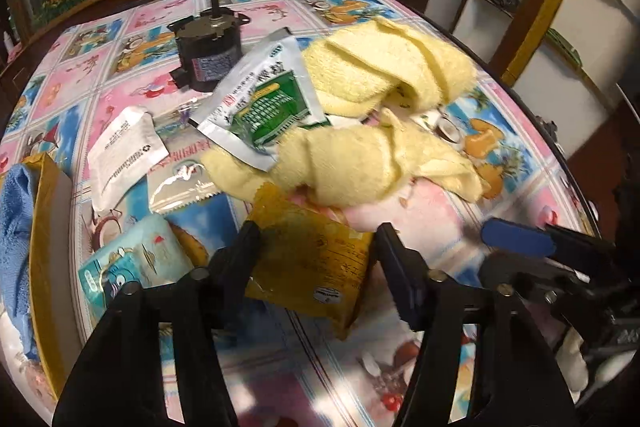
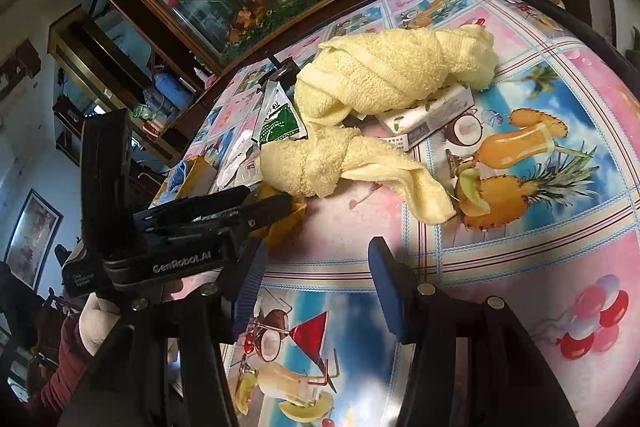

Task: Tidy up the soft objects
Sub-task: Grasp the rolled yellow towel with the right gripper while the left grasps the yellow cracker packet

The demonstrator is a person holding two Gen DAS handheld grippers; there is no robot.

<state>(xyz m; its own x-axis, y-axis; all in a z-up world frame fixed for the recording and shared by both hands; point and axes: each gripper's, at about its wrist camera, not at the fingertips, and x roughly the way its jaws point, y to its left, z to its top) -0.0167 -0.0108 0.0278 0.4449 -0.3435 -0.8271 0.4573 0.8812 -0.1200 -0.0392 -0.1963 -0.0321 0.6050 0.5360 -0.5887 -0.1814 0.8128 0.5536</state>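
A desk point(image 1: 440, 227) covered in a pink and blue fruit-print cloth holds a clutter of things. One yellow towel point(image 1: 360, 131) lies twisted across the middle in two thick rolls. On its near-left roll leans one green and silver sachet point(image 1: 264, 99); behind that stands one dark motor point(image 1: 208, 55). One white packet point(image 1: 124, 155) and one clear wrapper point(image 1: 180, 183) lie to the left, one blue tissue pack point(image 1: 132, 263) nearer still. One blue cloth point(image 1: 16, 227) sits in a gold box point(image 1: 44, 267) at the left edge. One white carton point(image 2: 428, 115) is partly under the towel.

The left gripper point(image 1: 316, 251) has its jaws on either side of a yellow snack bag point(image 1: 312, 259), whether pressing it I cannot tell. The right gripper point(image 2: 316, 267) hovers over bare cloth, jaws released, nothing between them
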